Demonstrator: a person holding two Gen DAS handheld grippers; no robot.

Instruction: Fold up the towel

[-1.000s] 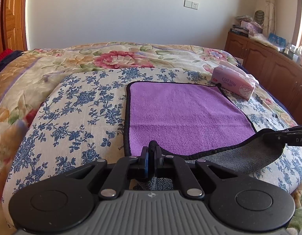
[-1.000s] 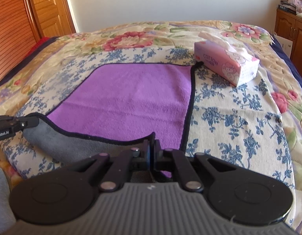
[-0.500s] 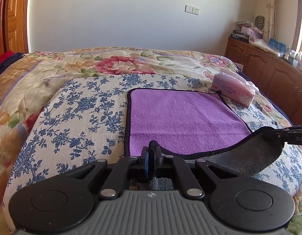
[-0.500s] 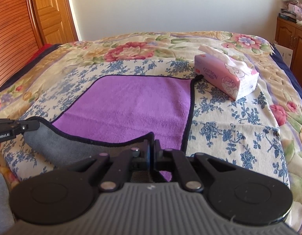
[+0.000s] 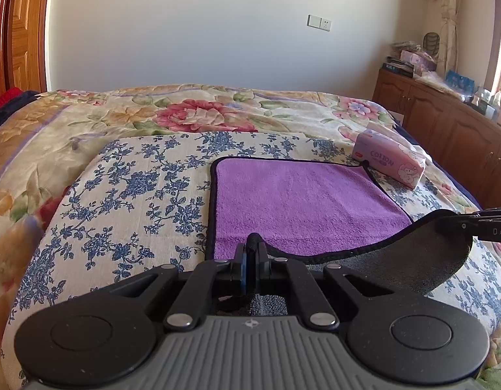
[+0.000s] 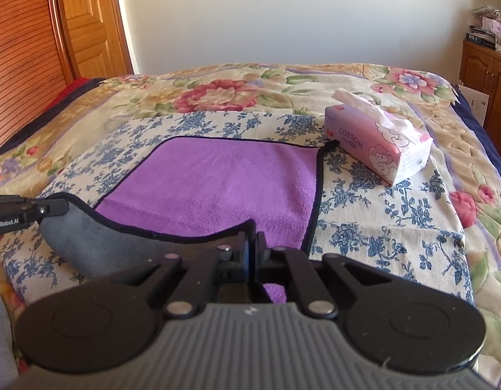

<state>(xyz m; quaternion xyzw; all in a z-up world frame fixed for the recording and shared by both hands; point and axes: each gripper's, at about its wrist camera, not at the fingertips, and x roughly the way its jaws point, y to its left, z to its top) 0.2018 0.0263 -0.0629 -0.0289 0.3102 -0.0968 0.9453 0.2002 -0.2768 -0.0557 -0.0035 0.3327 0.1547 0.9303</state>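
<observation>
A: What is changed compared with one second ago?

B: The near edge of the towel [image 5: 302, 201] is lifted higher from the bed [image 5: 126, 188], and both cameras are raised with it, so more of the wall is seen. The grey underside is now shown as a wider hanging band between the two near corners.

A: How are the grippers closed?

B: The left gripper [image 5: 250, 260] is clenched on the near left corner of the towel, and the right gripper [image 6: 252, 250] is clenched on the near right corner. The black hem is pinched between the jaws in each view.

A: Where is the rest of the towel?

B: It is lying flat, purple side up, on the blue-flowered cover, with its far edge toward the far side of the bed. The far right corner is just beside the tissue pack [image 6: 377, 143].

A: What is meant for the task?

B: The first fold seems to be begun. It is judged that the lifted edge must be carried forward to the far edge, and the tissue pack should not be pushed.
</observation>
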